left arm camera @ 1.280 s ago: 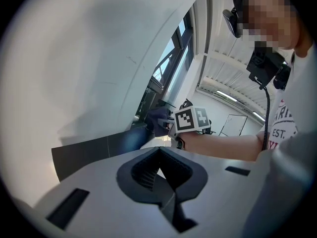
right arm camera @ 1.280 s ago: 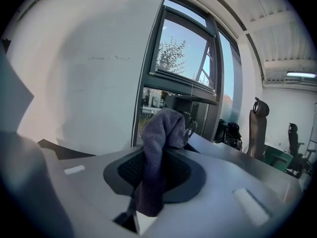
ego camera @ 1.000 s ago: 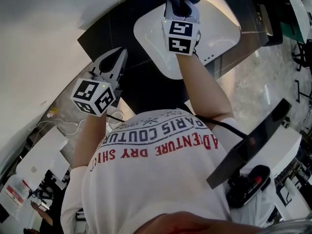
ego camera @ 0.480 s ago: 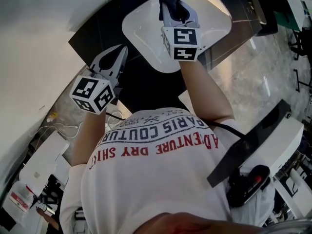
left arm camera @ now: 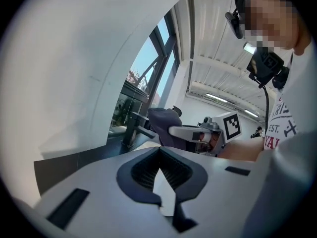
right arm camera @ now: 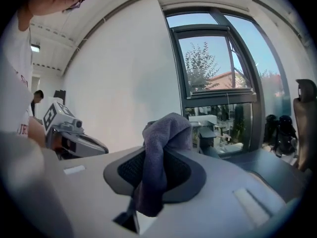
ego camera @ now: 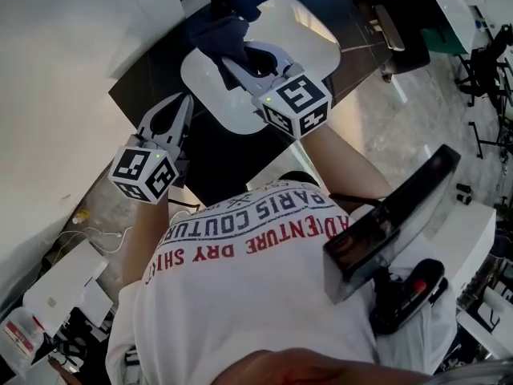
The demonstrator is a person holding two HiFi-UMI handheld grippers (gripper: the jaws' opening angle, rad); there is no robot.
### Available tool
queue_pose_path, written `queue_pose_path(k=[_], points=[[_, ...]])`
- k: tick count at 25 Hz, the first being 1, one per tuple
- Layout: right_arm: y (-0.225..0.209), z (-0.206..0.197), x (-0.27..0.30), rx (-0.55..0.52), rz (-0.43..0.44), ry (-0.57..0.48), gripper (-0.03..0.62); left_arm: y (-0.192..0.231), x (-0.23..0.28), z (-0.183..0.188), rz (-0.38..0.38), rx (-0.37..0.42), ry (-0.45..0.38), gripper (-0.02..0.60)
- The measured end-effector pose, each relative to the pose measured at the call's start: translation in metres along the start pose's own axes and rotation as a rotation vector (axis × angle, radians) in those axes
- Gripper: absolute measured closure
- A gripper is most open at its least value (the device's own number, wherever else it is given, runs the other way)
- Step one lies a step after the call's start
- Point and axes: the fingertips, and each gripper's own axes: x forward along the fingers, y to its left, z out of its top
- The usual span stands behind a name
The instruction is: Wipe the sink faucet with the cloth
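Spreading beneath both grippers, a black countertop (ego camera: 224, 147) runs along a plain white wall (ego camera: 64, 54). The person's white T-shirt (ego camera: 256, 295), printed with red and dark lettering, fills the lower part of the head view. Behind the counter, the right gripper view shows a tall dark-framed window (right arm camera: 218, 68) with trees and blue sky beyond it. A white sink basin (ego camera: 210, 101) with rounded corners is set into the countertop.

The right gripper (ego camera: 234, 57) reaches out over the basin, and its marker cube (ego camera: 296, 103) sits above the near rim. Its jaws are clamped on a dark blue-grey cloth (ego camera: 218, 32). In the right gripper view the cloth bunches up above the jaw tips, and a tail of it hangs down between the ribbed pads toward the camera.

The left gripper (ego camera: 186, 101) is over the bare countertop, just left of the basin, with its own marker cube (ego camera: 144, 171) nearer the person. Its jaws are closed tip to tip, and nothing is between them.

The cloth is over the far left part of the basin, just beside the black square-edged faucet (left arm camera: 132, 128), which stands at the back of the sink. In the left gripper view the spout points toward the cloth. I cannot tell whether the cloth touches the faucet.
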Motion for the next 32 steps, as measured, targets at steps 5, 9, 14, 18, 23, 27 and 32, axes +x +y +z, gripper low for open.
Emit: queue_pose_path(k=[5, 9, 14, 18, 23, 27, 32], points=[[-0.006, -0.001, -0.092, -0.009, 0.141, -0.026, 0.519, -0.089, 0.023, -0.006, 0.072, 0.033, -0.04, 0.58], [-0.035, -0.031, -0.189, -0.007, 0.232, -0.001, 0.519, -0.183, 0.048, -0.032, 0.169, 0.031, -0.097, 0.58], [-0.053, -0.05, -0.314, -0.034, 0.33, 0.041, 0.519, -0.315, 0.065, -0.063, 0.244, -0.016, -0.172, 0.578], [-0.056, -0.055, -0.403, -0.05, 0.388, 0.059, 0.519, -0.405, 0.072, -0.079, 0.268, -0.026, -0.198, 0.579], [-0.055, -0.054, -0.48, -0.027, 0.418, 0.067, 0.519, -0.482, 0.069, -0.08, 0.301, -0.01, -0.203, 0.579], [-0.038, -0.058, -0.532, -0.046, 0.425, 0.069, 0.519, -0.532, 0.058, -0.09, 0.295, 0.01, -0.192, 0.58], [-0.003, -0.071, -0.601, -0.041, 0.392, 0.054, 0.519, -0.59, 0.028, -0.118, 0.265, 0.033, -0.184, 0.579]])
